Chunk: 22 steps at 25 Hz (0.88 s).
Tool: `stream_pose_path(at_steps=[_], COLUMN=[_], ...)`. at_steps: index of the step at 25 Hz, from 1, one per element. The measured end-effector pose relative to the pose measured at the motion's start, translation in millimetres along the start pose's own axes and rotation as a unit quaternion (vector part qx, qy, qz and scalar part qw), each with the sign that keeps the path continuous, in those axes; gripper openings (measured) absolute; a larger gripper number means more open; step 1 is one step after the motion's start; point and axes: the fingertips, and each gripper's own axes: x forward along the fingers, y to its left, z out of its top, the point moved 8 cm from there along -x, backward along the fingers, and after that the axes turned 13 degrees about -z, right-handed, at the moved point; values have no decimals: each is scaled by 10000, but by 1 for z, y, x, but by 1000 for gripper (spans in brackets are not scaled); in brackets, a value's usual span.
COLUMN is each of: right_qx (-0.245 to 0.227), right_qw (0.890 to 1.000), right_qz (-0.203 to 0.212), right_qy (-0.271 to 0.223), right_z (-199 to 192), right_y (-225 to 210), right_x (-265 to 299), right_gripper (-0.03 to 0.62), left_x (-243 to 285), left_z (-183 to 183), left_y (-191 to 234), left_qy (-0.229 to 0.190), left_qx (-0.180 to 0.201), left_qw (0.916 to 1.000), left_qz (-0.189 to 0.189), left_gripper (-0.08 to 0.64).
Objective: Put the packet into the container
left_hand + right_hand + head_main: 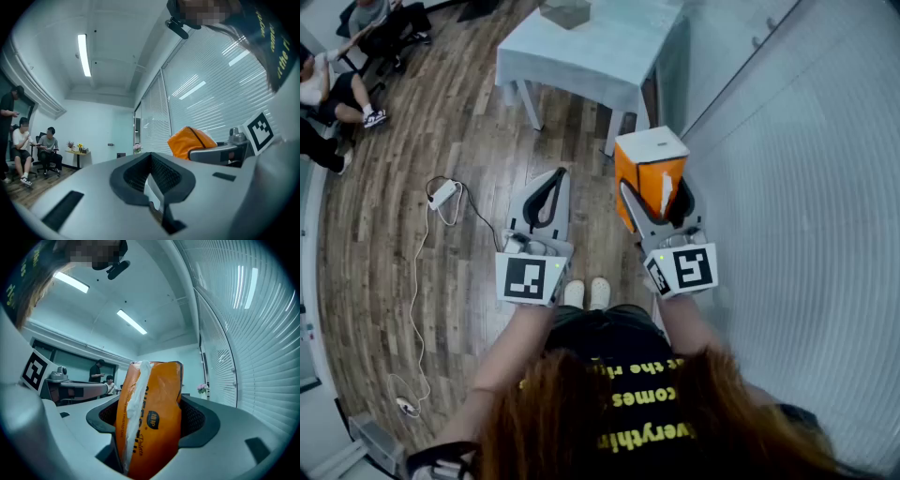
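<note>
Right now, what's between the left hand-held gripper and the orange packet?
Only bare wooden floor, as the head view shows, between the left hand-held gripper and the orange packet.

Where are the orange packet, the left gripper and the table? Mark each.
orange packet (152, 423), right gripper view, front face.
left gripper (559, 175), head view, at its fingertips.
table (591, 56), head view, bare cloth top.

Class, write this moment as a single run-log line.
right gripper: shut on orange packet, level | left gripper: shut, empty | status: over wood floor, not yet placed
</note>
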Motion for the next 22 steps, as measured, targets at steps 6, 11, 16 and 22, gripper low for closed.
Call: stream_pose_path(at_steps=[6, 11, 16, 22], right_qx=[36, 120, 104, 136], right_qw=[10000, 9999, 9998, 9995], right_qz=[14, 55, 123, 253], right_qy=[-33, -96, -115, -99], right_z=[4, 6, 7, 4], right_y=[1, 0, -9, -15], right_x=[-2, -1, 1, -1], right_gripper=[356, 357, 357, 356], left_x=[-2, -2, 6, 7], left_z=[4, 4, 4, 2], left_y=[-2, -3, -8, -18], left_qy=[-4, -10, 1, -30], left_qx=[7, 8, 9, 4], left_qw=[10000, 10000, 9999, 9997], left_qz=[26, 71, 166, 254], left_gripper=[2, 2, 2, 2])
